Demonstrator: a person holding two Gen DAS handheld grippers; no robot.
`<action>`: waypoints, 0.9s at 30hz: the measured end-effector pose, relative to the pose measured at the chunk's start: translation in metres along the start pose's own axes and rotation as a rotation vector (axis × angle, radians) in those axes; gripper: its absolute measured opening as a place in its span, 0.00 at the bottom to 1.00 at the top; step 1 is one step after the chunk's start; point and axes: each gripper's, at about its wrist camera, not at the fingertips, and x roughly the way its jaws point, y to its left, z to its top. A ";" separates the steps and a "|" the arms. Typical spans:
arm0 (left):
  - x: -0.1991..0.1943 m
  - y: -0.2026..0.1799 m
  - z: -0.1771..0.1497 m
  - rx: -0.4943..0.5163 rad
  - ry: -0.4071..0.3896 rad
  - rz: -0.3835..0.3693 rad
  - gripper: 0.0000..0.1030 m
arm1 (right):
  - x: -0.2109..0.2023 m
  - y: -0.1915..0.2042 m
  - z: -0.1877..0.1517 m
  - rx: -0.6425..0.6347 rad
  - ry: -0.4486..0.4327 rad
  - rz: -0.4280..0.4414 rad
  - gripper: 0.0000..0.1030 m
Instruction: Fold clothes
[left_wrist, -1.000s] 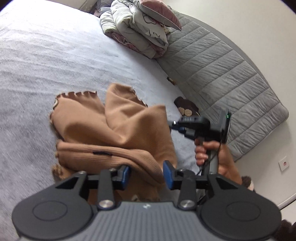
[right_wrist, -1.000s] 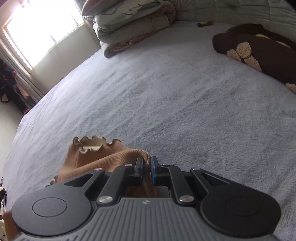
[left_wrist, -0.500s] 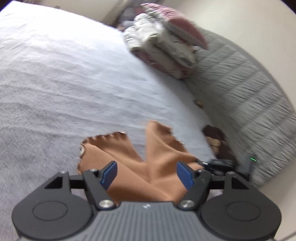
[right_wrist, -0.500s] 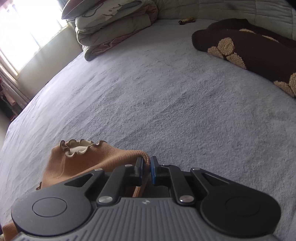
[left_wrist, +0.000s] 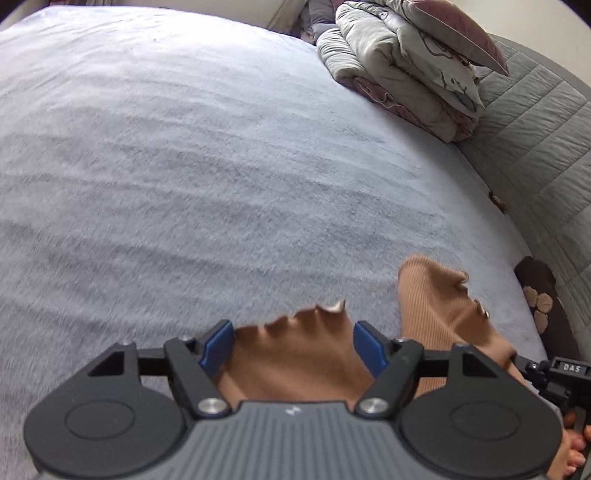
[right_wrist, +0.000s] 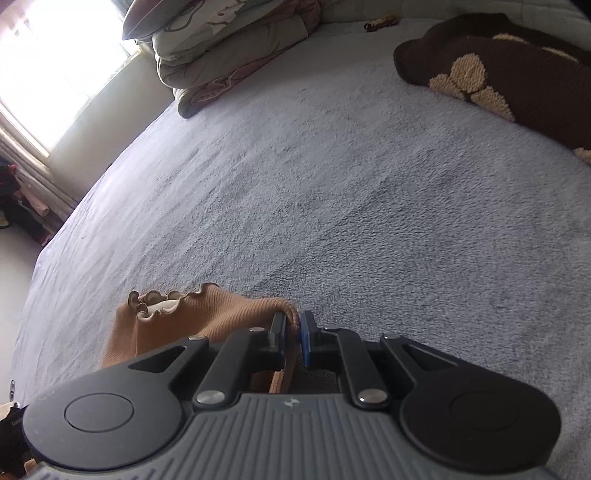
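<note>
A tan ribbed garment (left_wrist: 436, 314) with a scalloped hem lies crumpled on the grey bedspread (left_wrist: 221, 166). My left gripper (left_wrist: 293, 332) is open wide just over the hem. The frilled edge lies between the blue pads (left_wrist: 218, 343), which do not press on it. In the right wrist view, my right gripper (right_wrist: 293, 328) is shut on a raised fold of the tan garment (right_wrist: 207, 314), and its ruffled cuff shows to the left. The right gripper's body (left_wrist: 565, 369) and the hand (left_wrist: 576, 454) holding it sit at the lower right of the left wrist view.
A folded duvet pile with a pillow (left_wrist: 406, 66) sits at the far end of the bed by the quilted grey headboard (left_wrist: 535, 129). A dark brown garment with beige flowers (right_wrist: 498, 74) lies to the right. A bright window (right_wrist: 55, 55) is at the left.
My left gripper let go of the garment's fold, its jaws opened wide, and it swung over to the scalloped hem. The right gripper kept its grip and shifted slightly.
</note>
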 end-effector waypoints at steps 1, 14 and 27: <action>0.002 -0.002 0.000 0.011 0.009 0.005 0.70 | 0.002 -0.001 0.001 0.008 0.008 0.006 0.09; -0.028 -0.007 -0.027 0.112 0.084 0.202 0.10 | 0.003 0.008 0.000 0.003 0.015 0.016 0.13; -0.095 0.006 -0.086 0.115 0.138 0.168 0.09 | -0.009 0.008 -0.007 0.017 0.006 0.025 0.13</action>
